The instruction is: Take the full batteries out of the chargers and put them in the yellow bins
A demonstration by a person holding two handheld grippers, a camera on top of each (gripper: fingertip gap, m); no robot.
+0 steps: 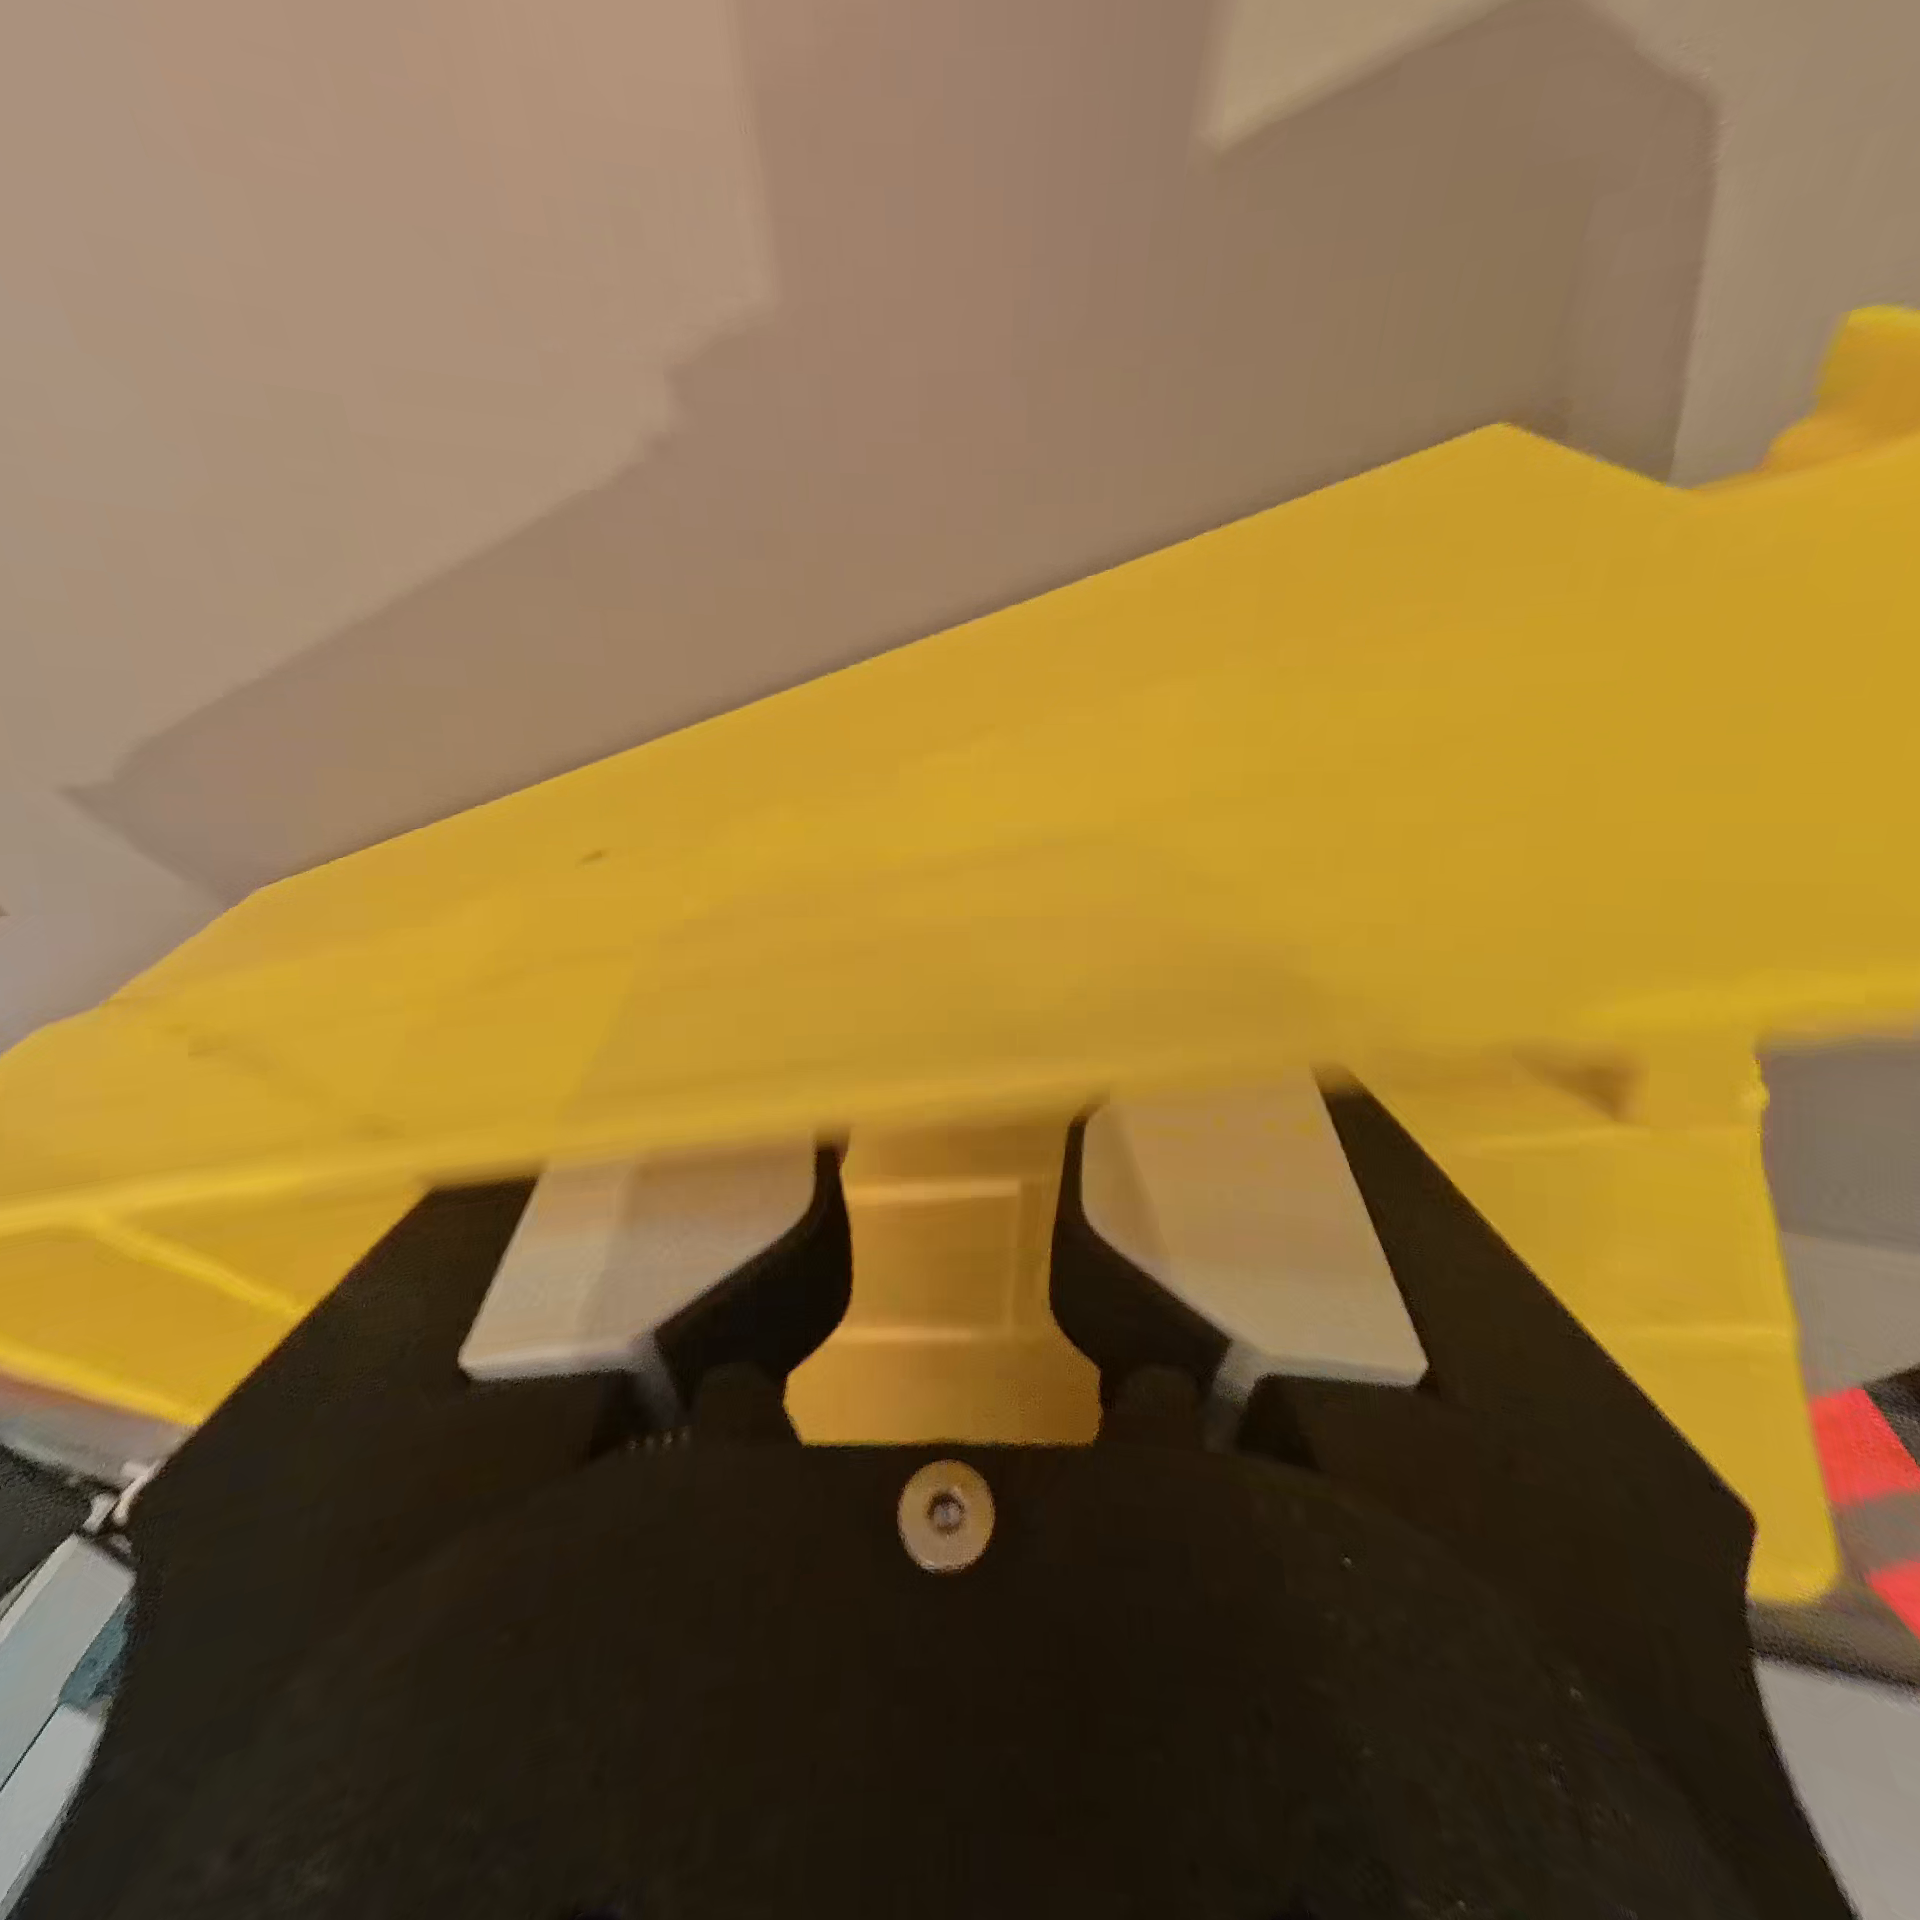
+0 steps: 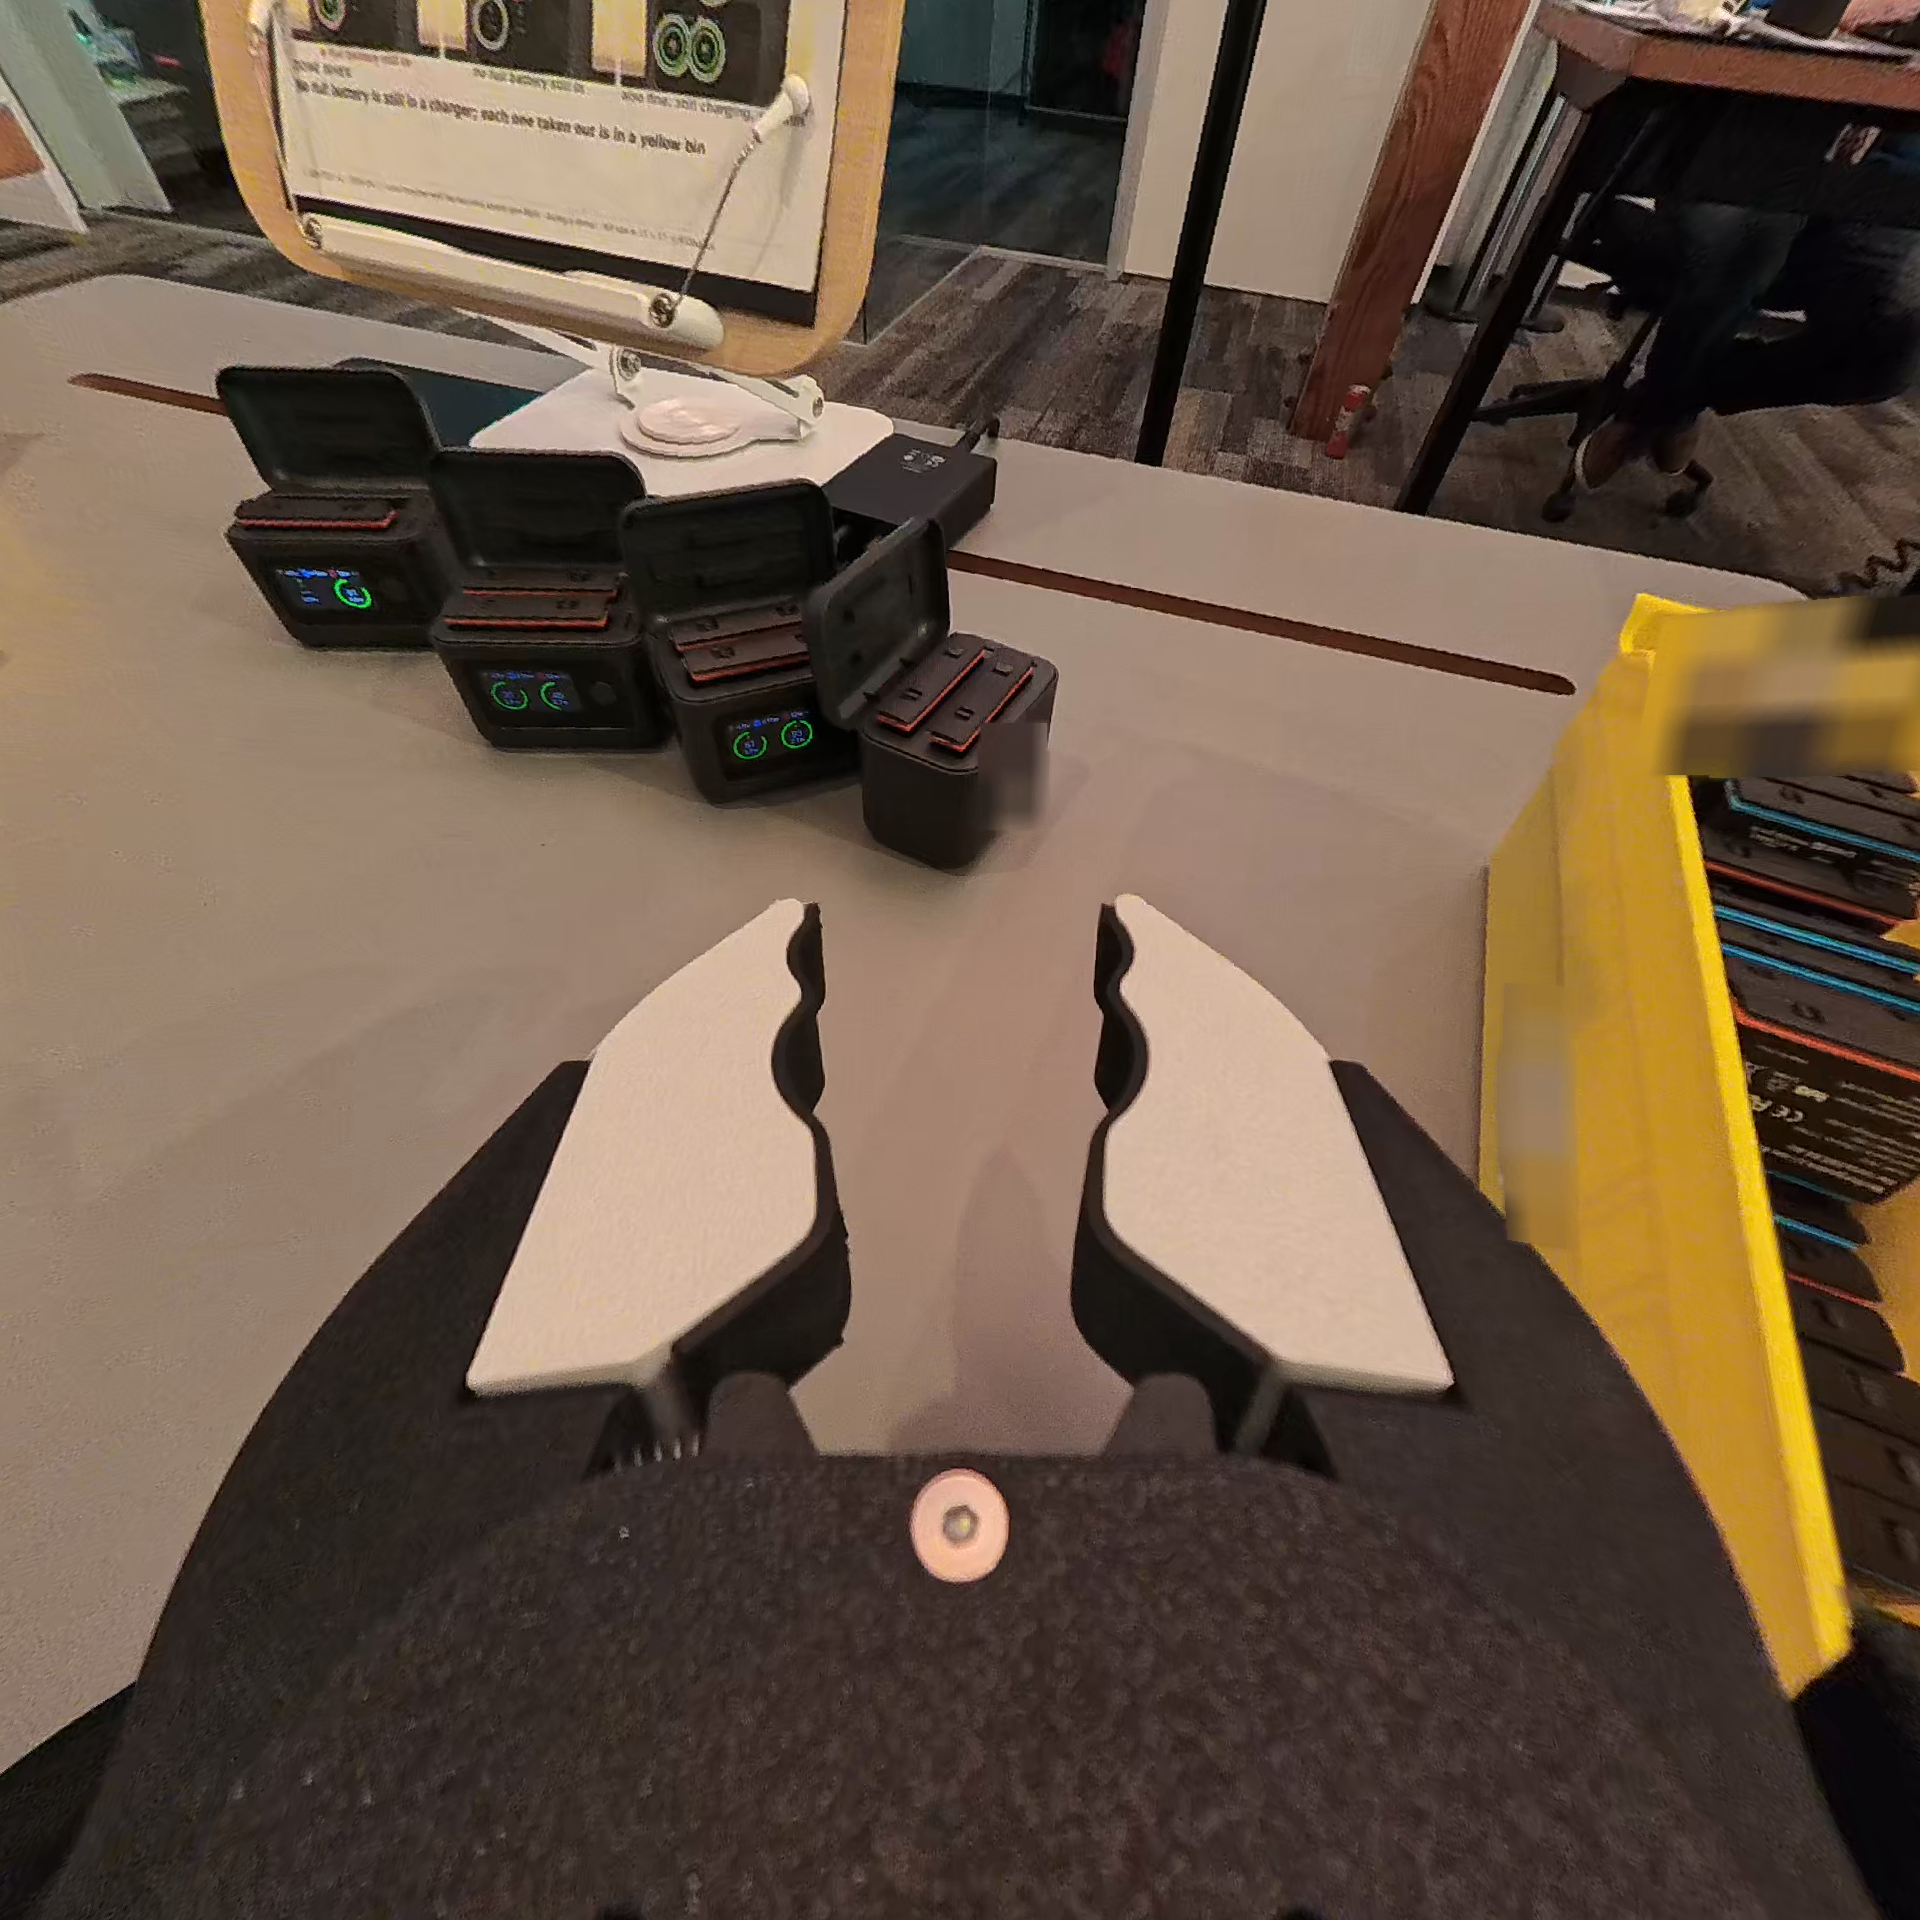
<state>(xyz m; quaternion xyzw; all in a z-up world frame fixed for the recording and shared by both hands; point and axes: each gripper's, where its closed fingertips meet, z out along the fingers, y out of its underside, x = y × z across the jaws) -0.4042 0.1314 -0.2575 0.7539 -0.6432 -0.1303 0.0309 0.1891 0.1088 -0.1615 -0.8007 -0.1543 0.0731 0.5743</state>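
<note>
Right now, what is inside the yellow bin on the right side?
The yellow bin holds many flat black batteries, stacked on edge in a row, some with blue edges, some with orange. The bin's wall covers their lower parts, and its bottom cannot be seen.

An office: grey desk (image 2: 312, 935), carpet-tile floor (image 2: 1039, 343), wooden high table (image 2: 1704, 62) and glass partition (image 2: 997, 135) behind.

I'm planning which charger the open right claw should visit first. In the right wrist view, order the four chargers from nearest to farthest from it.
1. Rightmost charger, turned sideways, just ahead.
2. Second from right.
3. Third, further left.
4. Leftmost charger, far back left.
</note>
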